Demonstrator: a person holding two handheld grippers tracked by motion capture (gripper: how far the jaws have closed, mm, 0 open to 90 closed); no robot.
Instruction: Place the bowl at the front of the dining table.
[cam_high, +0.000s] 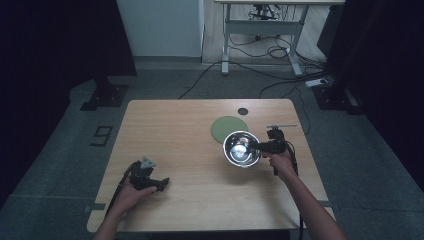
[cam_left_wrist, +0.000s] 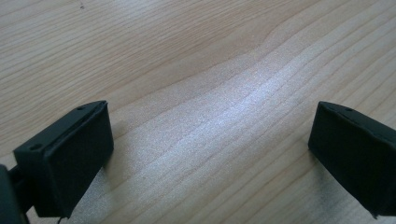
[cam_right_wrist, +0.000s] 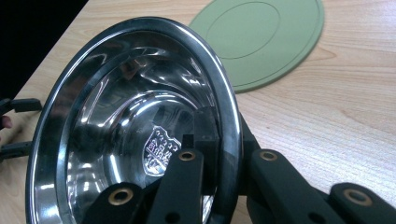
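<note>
A shiny steel bowl (cam_high: 241, 148) is tilted over the right half of the wooden table (cam_high: 175, 130), and its shadow falls on the wood in front of it. My right gripper (cam_high: 260, 146) is shut on the bowl's right rim. In the right gripper view, one jaw of the right gripper (cam_right_wrist: 223, 156) lies inside the bowl (cam_right_wrist: 121, 116) and the other outside. A round green mat (cam_high: 229, 128) lies flat just behind the bowl and also appears in the right gripper view (cam_right_wrist: 261, 37). My left gripper (cam_high: 162, 182) rests near the front left. Its jaws (cam_left_wrist: 210, 144) stand wide apart over bare wood.
A small dark disc (cam_high: 243, 111) lies near the table's far edge, and a thin grey strip (cam_high: 281, 126) lies behind the right gripper. Beyond the table stand a desk frame (cam_high: 260, 30) and floor cables (cam_high: 280, 50).
</note>
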